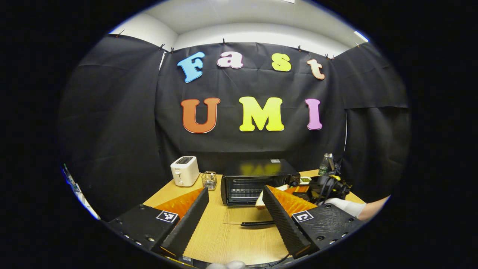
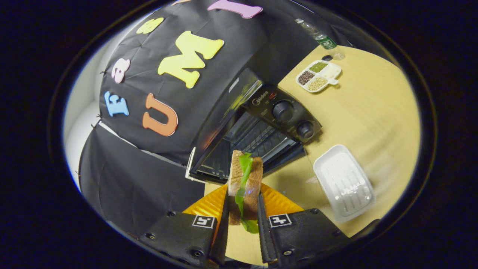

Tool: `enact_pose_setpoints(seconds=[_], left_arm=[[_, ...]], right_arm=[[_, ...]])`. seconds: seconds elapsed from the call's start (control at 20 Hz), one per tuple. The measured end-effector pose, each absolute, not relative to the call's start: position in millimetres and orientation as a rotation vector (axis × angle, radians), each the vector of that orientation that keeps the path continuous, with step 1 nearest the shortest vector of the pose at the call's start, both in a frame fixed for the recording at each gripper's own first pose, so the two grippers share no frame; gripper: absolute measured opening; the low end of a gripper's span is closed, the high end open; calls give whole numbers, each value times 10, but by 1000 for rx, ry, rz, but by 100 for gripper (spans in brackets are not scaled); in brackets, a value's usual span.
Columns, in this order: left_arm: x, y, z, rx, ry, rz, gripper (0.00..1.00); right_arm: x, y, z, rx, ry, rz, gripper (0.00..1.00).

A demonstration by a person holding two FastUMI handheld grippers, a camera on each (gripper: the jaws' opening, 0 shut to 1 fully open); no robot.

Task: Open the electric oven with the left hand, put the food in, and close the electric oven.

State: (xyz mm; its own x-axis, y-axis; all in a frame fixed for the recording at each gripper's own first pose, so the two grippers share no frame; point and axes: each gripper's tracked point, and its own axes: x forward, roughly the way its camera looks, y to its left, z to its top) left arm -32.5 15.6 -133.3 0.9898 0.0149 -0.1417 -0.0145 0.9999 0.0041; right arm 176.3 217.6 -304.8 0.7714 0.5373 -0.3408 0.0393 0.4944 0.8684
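sandwich at the mouth of the open oven

the electric oven (image 1: 257, 181) sits toward the back of the wooden table (image 1: 231, 239), close to the booth's black wall, with its glass door (image 1: 246, 216) dropped flat onto the tabletop toward the camera. the door's dark handle (image 1: 257, 223) marks its front edge, and bare wood runs from there to the near edge of the table.

the left gripper (image 1: 233, 220) hangs over that bare stretch, fingers spread wide and holding nothing, well back from the door's handle.

in the right gripper view the right gripper (image 2: 242, 216) pinches the sandwich (image 2: 244, 183), both fingers pressing its bread faces with green lettuce showing between the slices. the sandwich stands on edge, its top just in front of the oven's open cavity, where the wire rack (image 2: 257, 140) shows. the control panel with two knobs (image 2: 293, 119) bounds the opening on one side.

to the left of the oven stand a white toaster (image 1: 185, 170) and a small wire holder (image 1: 210, 180), apart from the oven. on the oven's other side lie a white tray (image 2: 345, 183), near the dropped door, a divided dish of grains (image 2: 319, 76) farther off, and a bottle (image 2: 321, 37) at the table's far edge.
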Motion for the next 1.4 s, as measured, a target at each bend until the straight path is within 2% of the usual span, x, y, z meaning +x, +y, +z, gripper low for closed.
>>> enact_pose_setpoints(seconds=[0.2, 0.55, 0.75, 0.8, 0.85, 0.9, 0.95, 1.0, 1.05, 1.15, 1.2, 1.25, 1.3, 1.35, 1.4], left_arm=[[-332, 172, -1436, -2, 169, -3, 95], [-332, 252, -1500, 11, 192, -19, 95], [-315, 264, -1543, 12, 199, -28, 95], [-317, 266, -1560, 6, 202, -27, 95], [-320, 273, -1571, 2, 206, -27, 95], [-315, 273, -1574, -2, 208, -28, 95], [-319, 277, -1573, -3, 207, -26, 95], [-309, 283, -1577, -5, 209, -26, 95], [-312, 284, -1592, -8, 209, -26, 95], [-310, 270, -1606, -18, 214, -28, 95], [-305, 255, -1610, -24, 215, -30, 95], [-302, 244, -1588, -24, 211, -30, 95], [-309, 247, -1578, -21, 206, -31, 95], [-303, 245, -1566, -18, 203, -31, 95], [-289, 245, -1561, -17, 200, -33, 95]], right_arm=[[2160, 2596, -3074, 1147, 568, 307, 34], [2811, 2675, -3197, 1257, 421, 154, 34], [2975, 2722, -3367, 1151, 426, 77, 34], [2987, 2748, -3379, 1142, 430, 76, 39], [3002, 2753, -3388, 1136, 422, 64, 34], [3034, 2742, -3429, 1110, 424, 50, 35], [3080, 2743, -3465, 1086, 421, 50, 42], [3092, 2743, -3496, 1050, 431, 47, 39], [3086, 2744, -3512, 1003, 441, 48, 41], [3055, 2692, -3560, 900, 464, 35, 51], [3058, 2652, -3555, 861, 462, 37, 66], [3064, 2614, -3599, 810, 477, 24, 67], [3026, 2573, -3599, 762, 479, 25, 100], [3035, 2523, -3589, 716, 480, 15, 95], [3028, 2470, -3588, 677, 479, 10, 100]])
